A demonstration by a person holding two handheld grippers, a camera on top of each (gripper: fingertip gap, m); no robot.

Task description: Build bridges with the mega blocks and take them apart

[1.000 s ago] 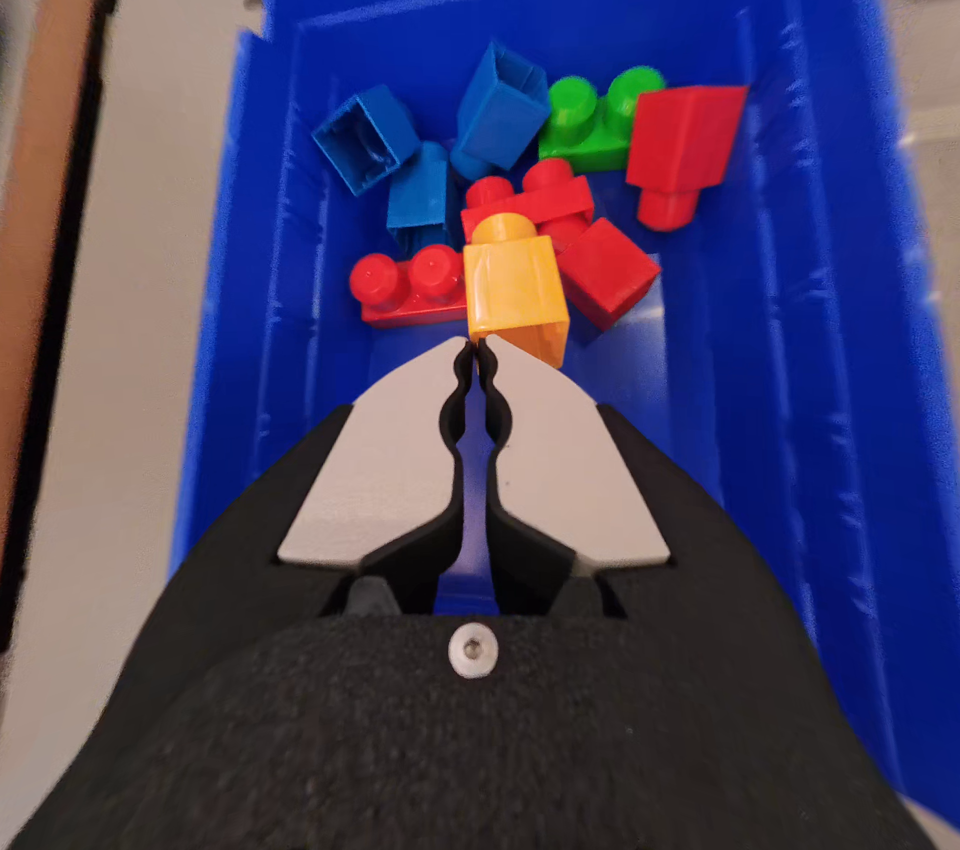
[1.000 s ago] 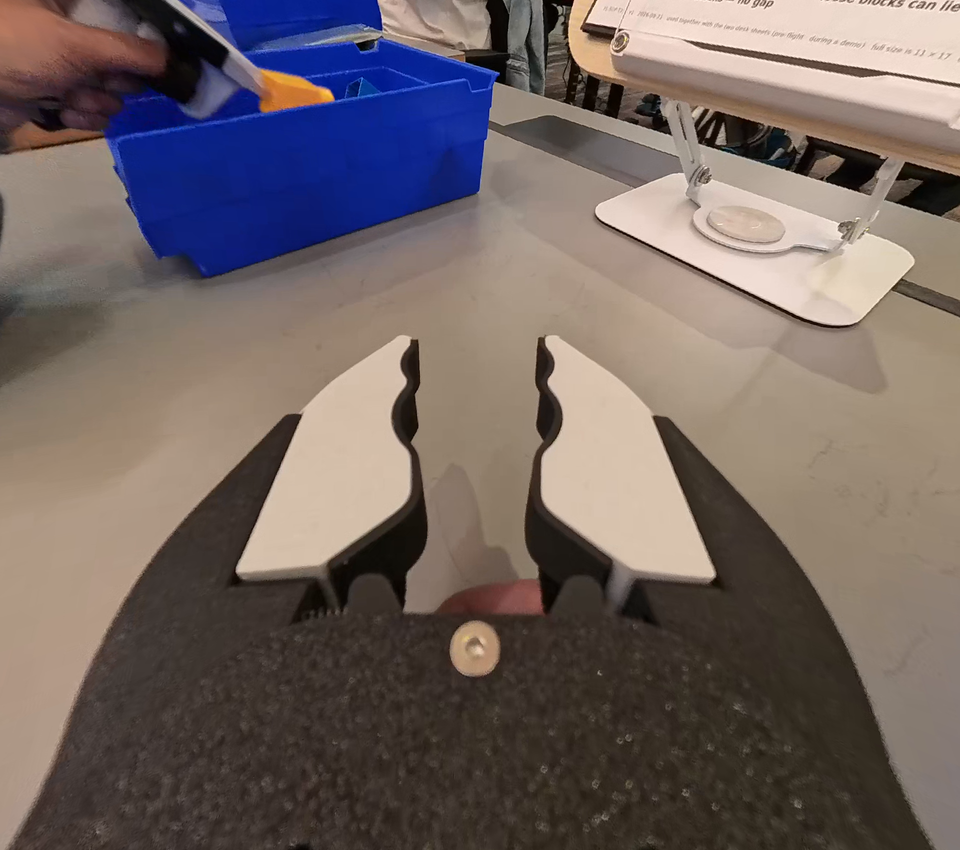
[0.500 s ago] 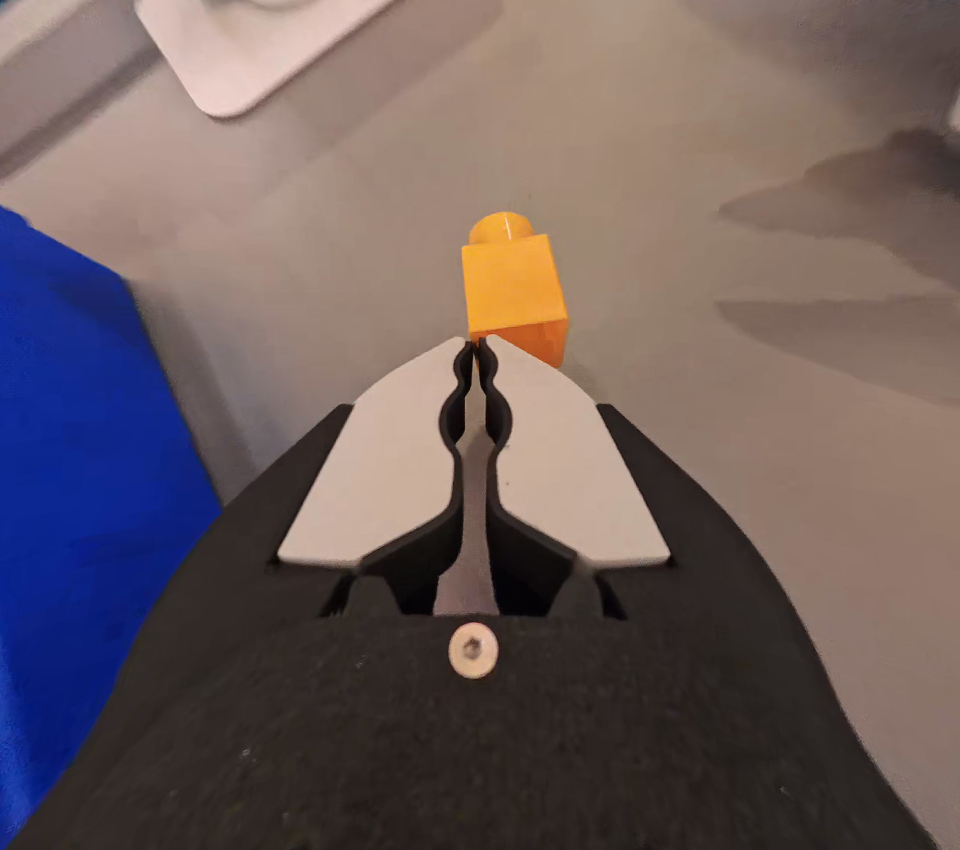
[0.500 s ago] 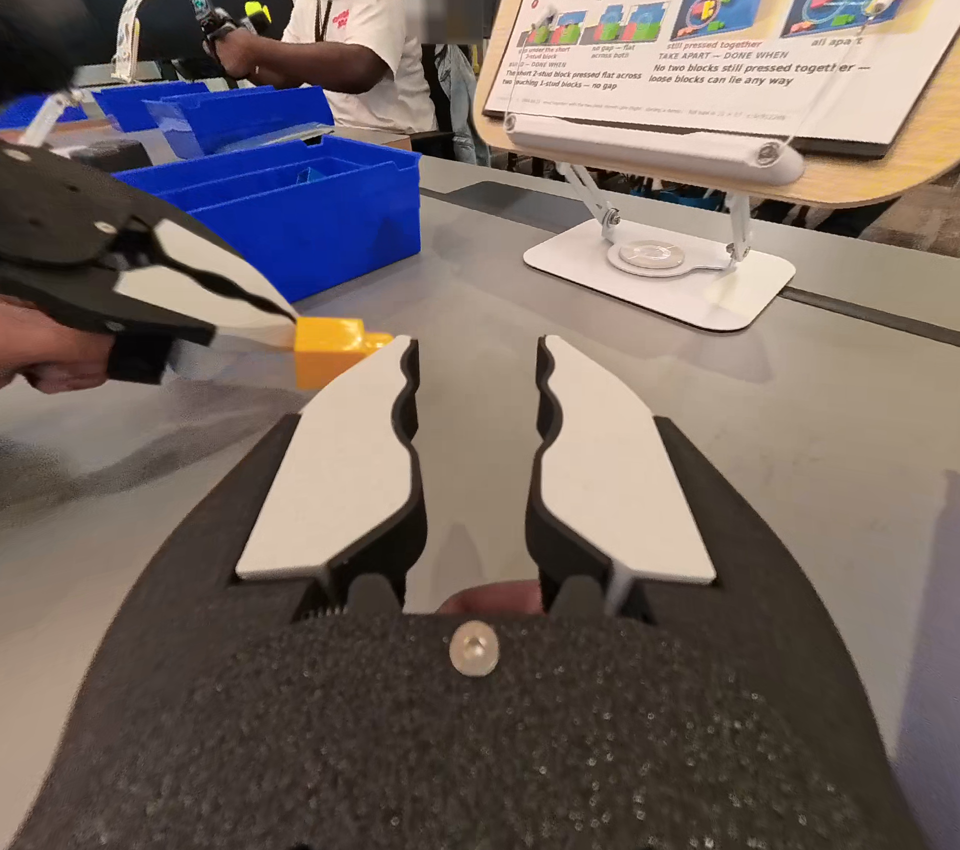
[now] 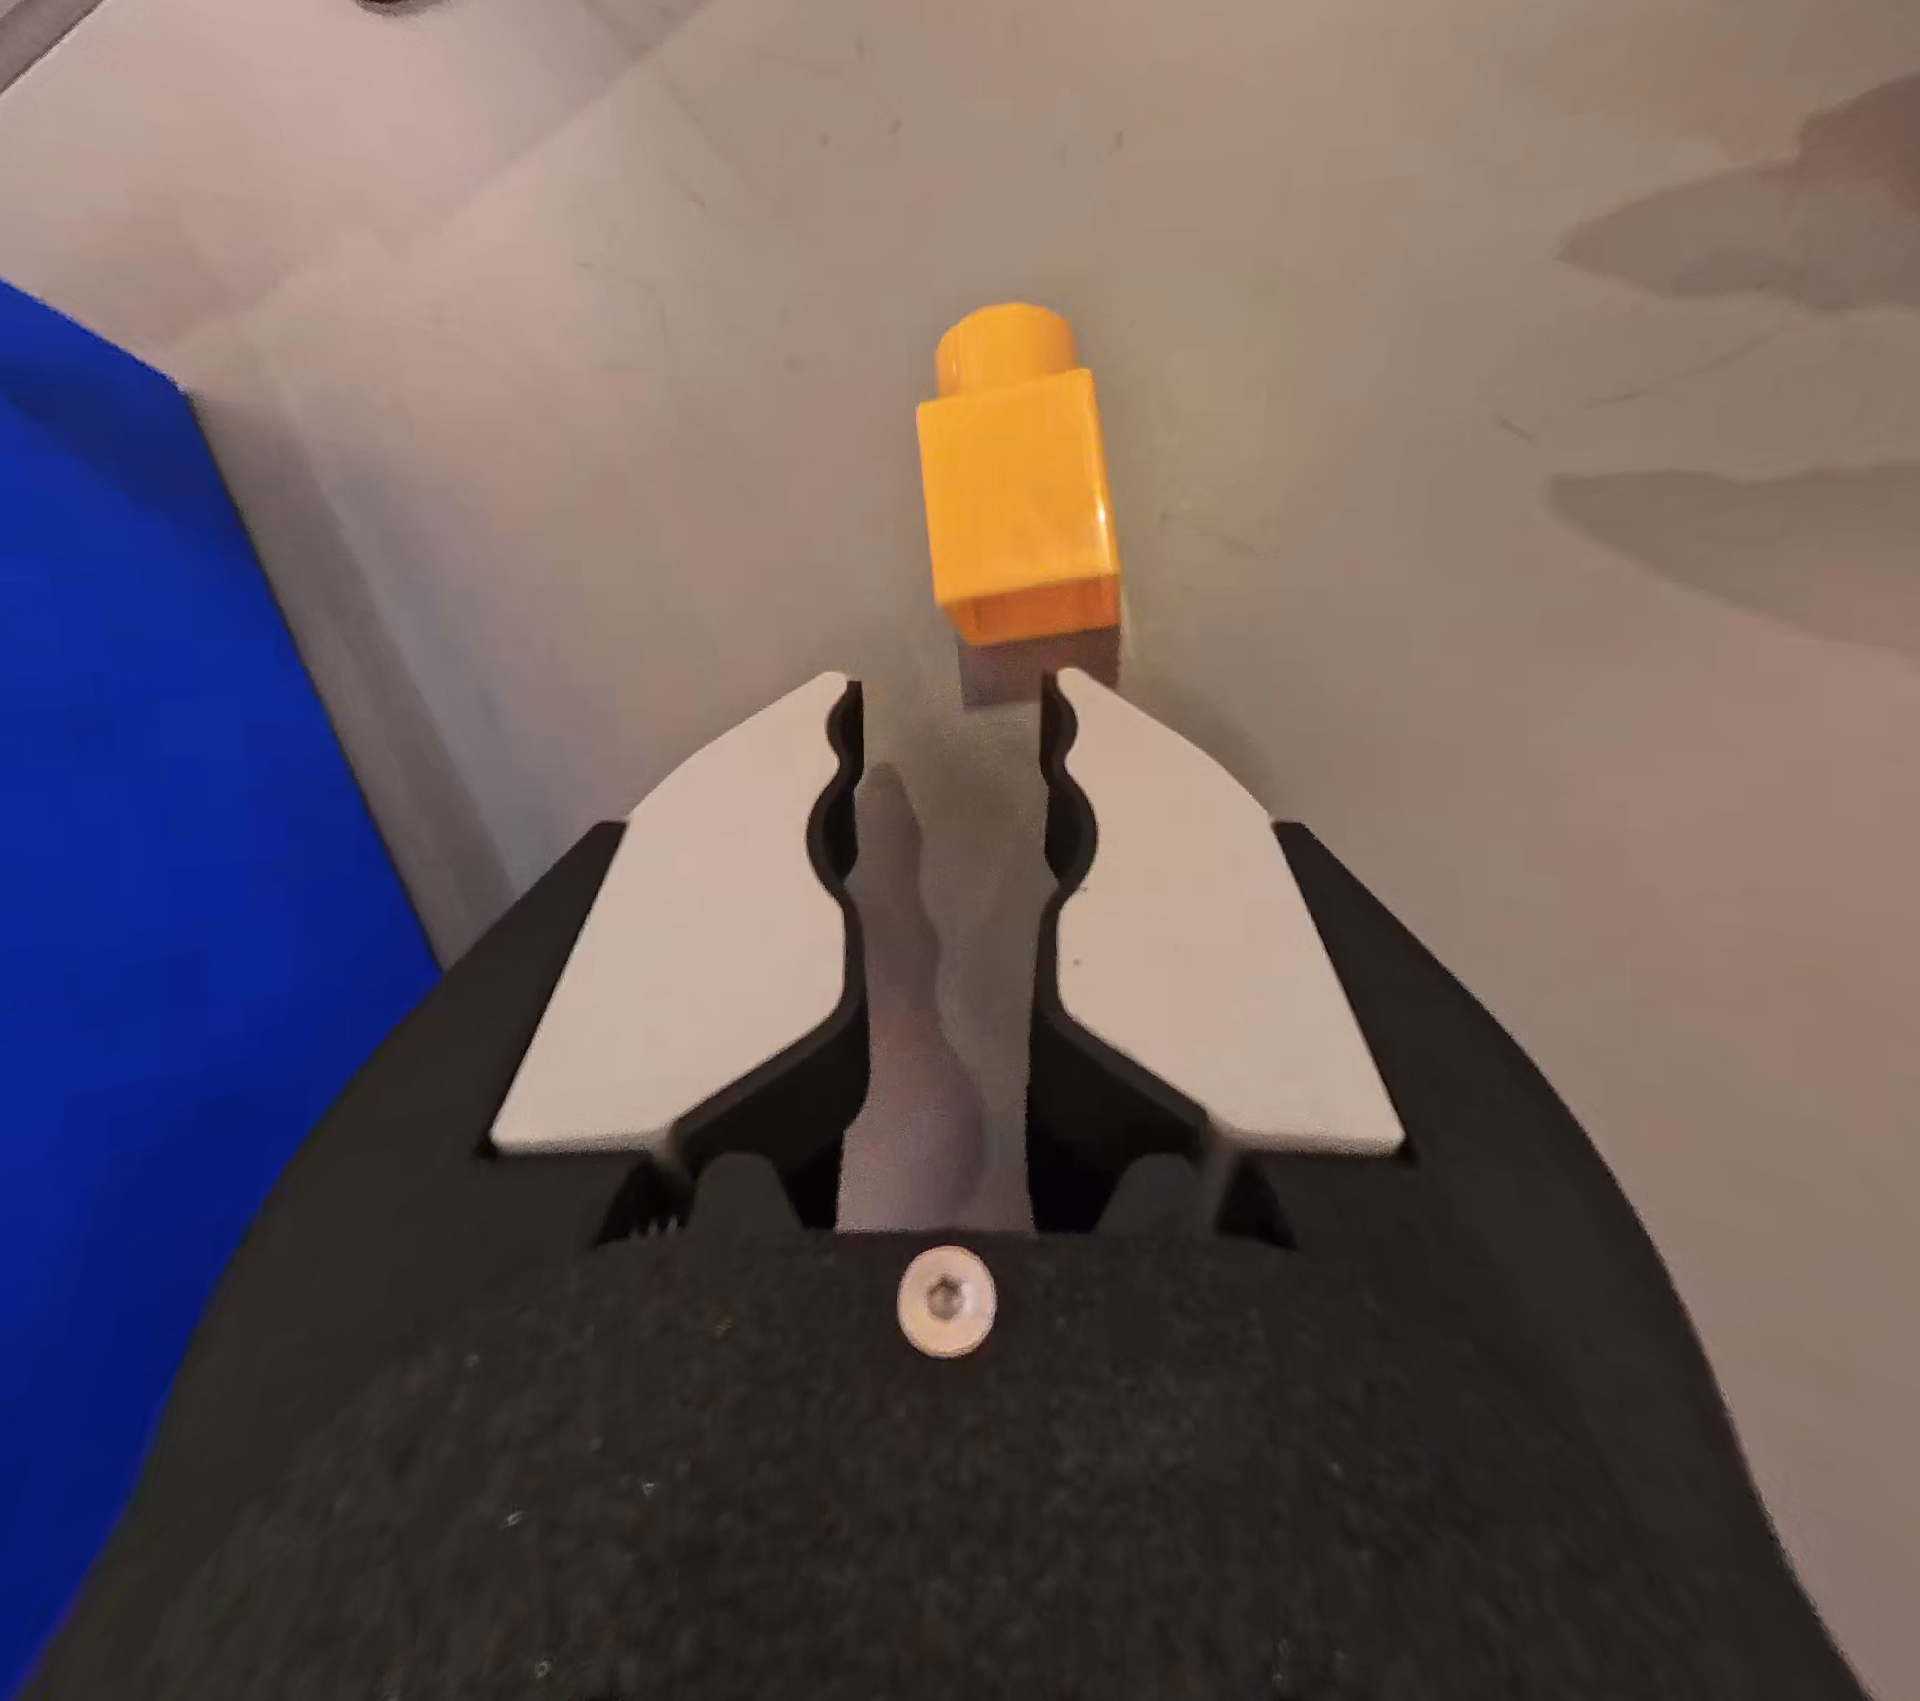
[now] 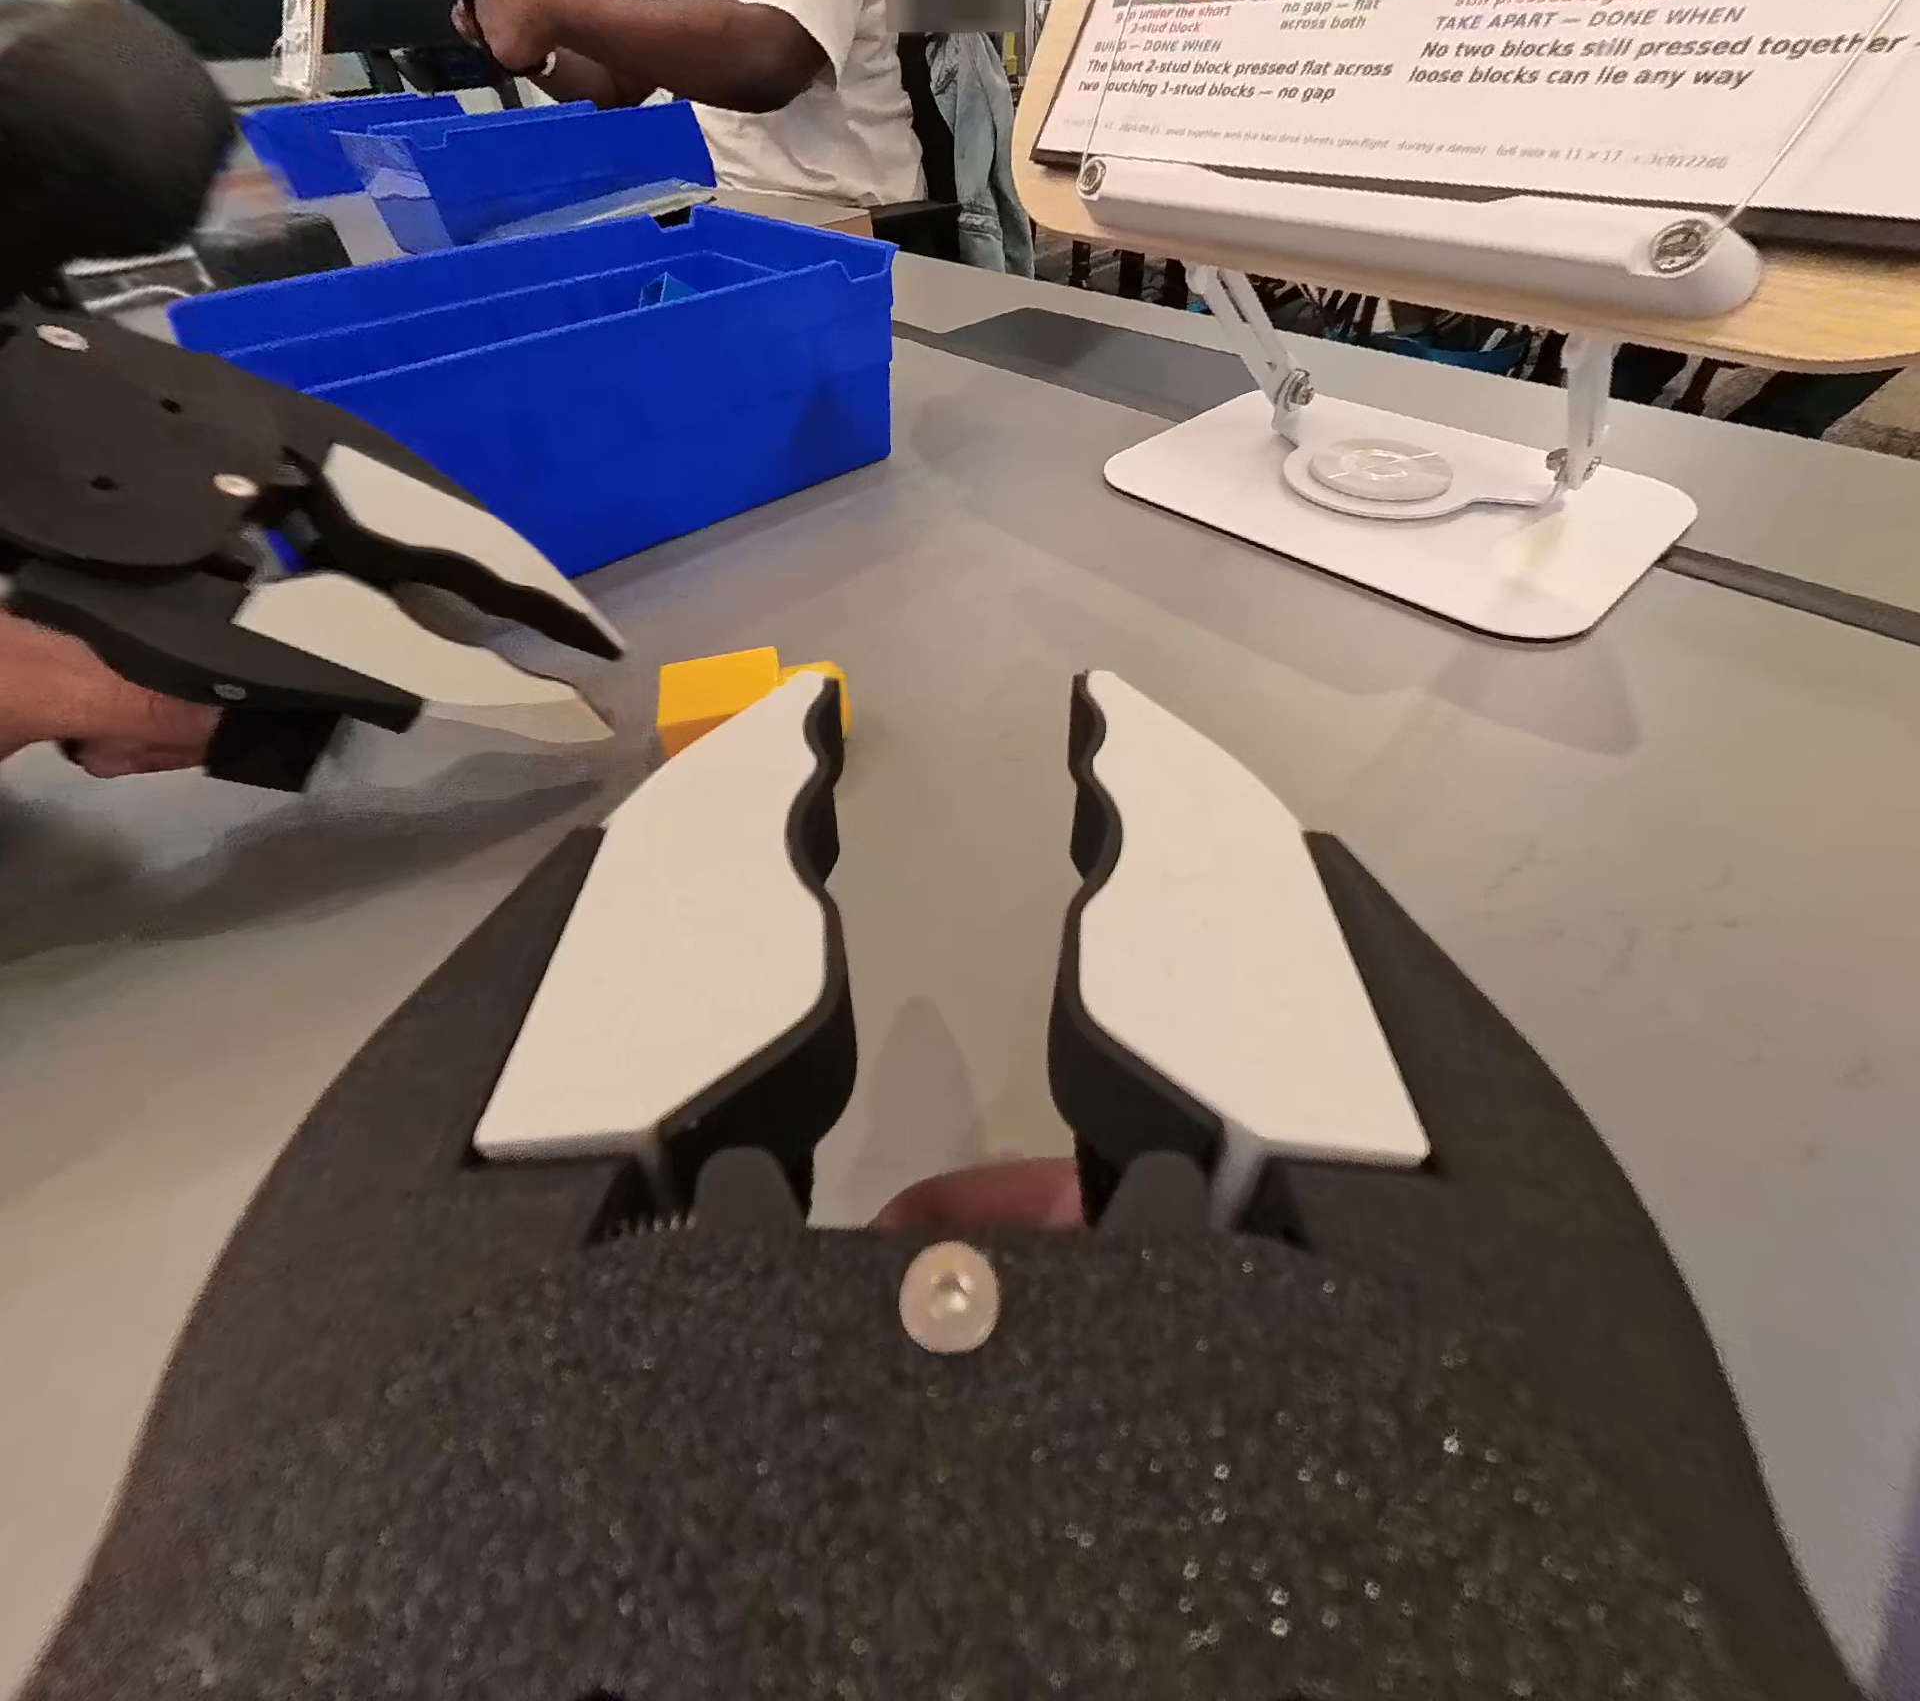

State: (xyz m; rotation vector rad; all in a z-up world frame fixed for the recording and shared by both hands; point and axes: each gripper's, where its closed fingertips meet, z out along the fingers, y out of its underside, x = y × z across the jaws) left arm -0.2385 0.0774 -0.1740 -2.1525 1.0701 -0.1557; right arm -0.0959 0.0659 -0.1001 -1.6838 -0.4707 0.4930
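The left tongs (image 5: 948, 695) stand partly open with a clear gap between the tips, holding nothing. Just ahead of them, apart from both tips, the yellow block (image 5: 1013, 513) lies on its side on the grey desk (image 5: 1351, 197), its single stud pointing away from the tongs and its hollow base toward them. In the right wrist view the left tongs (image 6: 613, 685) come in low from the left, tilted down toward the desk, with a hand (image 6: 104, 716) gripping the handle underneath.

The right tongs (image 6: 951, 695) are open somewhat wider and empty, held level just above the desk. The block (image 6: 717, 695) sits beyond their left finger (image 6: 686, 913), which hides part of it.

A blue bin (image 6: 623, 404) stands on the desk to the left, near the block. A white stand (image 6: 1455, 539) carrying an instruction sheet stands farther back on the right.
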